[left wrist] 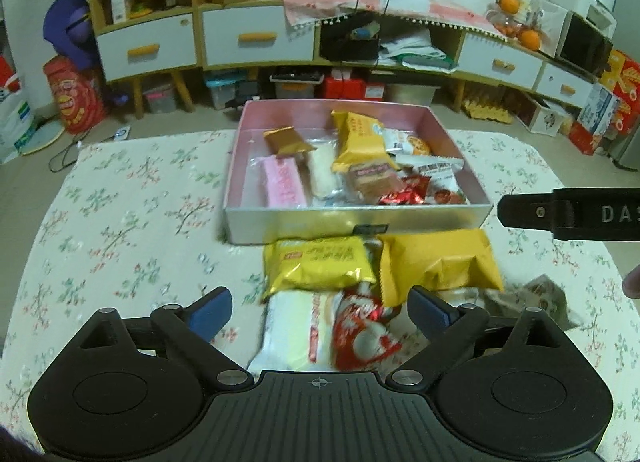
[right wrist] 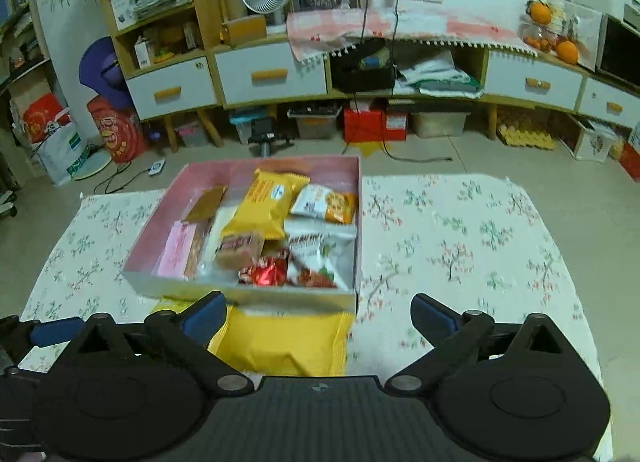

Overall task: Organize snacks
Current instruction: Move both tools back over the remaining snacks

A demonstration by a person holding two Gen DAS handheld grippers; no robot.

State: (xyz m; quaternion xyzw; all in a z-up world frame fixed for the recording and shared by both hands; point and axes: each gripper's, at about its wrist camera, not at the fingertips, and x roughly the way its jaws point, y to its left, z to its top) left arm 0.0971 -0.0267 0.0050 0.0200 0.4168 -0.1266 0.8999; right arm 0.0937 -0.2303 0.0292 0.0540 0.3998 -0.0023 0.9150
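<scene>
The left gripper [left wrist: 320,308] has its blue-padded fingers [left wrist: 210,312] standing wide apart, clamped on nothing. Between and just under them lie a white packet [left wrist: 294,336] and a red-and-white foil packet [left wrist: 366,336], loose on the flowered cloth of the worktop [left wrist: 128,229]. Just beyond these, two yellow packets sit side by side: a printed one [left wrist: 318,268] on the left and a plain one [left wrist: 438,264] on the right, both close to the near wall of the box. A crumpled grey wrapper [left wrist: 550,298] lies to the right of the pile.

The right gripper [right wrist: 318,316] also has its fingers [right wrist: 430,318] spread wide with nothing gripped. The plain yellow packet [right wrist: 282,344] lies below its left finger, its far edge up against the box's near wall; bare cloth lies under the right finger. One dark finger of this gripper reaches in from the right edge of the left wrist view.

The pink-lined box [left wrist: 356,223] stands at the middle of the worktop's far half, its back wall near the far edge. Inside it snacks lie heaped: a pink bar [left wrist: 282,183] along the left, a brown packet [left wrist: 287,140] behind it, a tall yellow packet [left wrist: 360,141] in the middle, a white-and-orange cookie packet [left wrist: 408,143] at the back right, and a red foil packet [left wrist: 406,189] near the front wall.

Past the worktop stand low cabinets with white drawers [right wrist: 272,73].
</scene>
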